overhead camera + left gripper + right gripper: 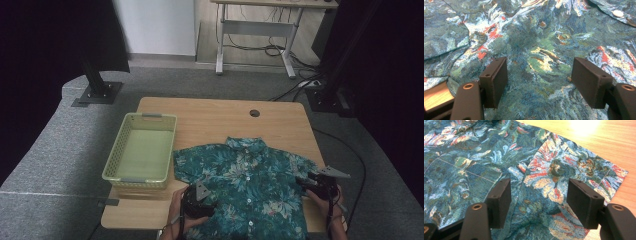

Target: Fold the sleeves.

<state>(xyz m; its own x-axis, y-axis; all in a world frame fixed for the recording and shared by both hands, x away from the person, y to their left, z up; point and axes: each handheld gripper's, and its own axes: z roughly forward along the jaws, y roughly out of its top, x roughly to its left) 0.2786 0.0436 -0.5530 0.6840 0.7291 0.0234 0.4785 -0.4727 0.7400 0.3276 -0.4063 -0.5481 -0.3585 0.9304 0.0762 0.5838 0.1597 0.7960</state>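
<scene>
A teal floral short-sleeved shirt [245, 182] lies spread flat on the wooden table [210, 117], collar away from me. My left gripper [200, 200] hovers low over the shirt's lower left part, jaws wide apart above the cloth [539, 65]. My right gripper [312, 186] is at the shirt's right sleeve. In the right gripper view its open jaws straddle the seam where the sleeve [574, 167] meets the body, with nothing pinched. The gripper midpoints sit at the left gripper [539, 85] and the right gripper [539, 200].
An empty light-green basket [142, 150] stands on the table's left side, beside the shirt's left sleeve. A round cable hole [254, 113] is near the far edge. Bare wood [604, 145] lies beyond the right sleeve. Grey floor, a desk frame and cables lie beyond.
</scene>
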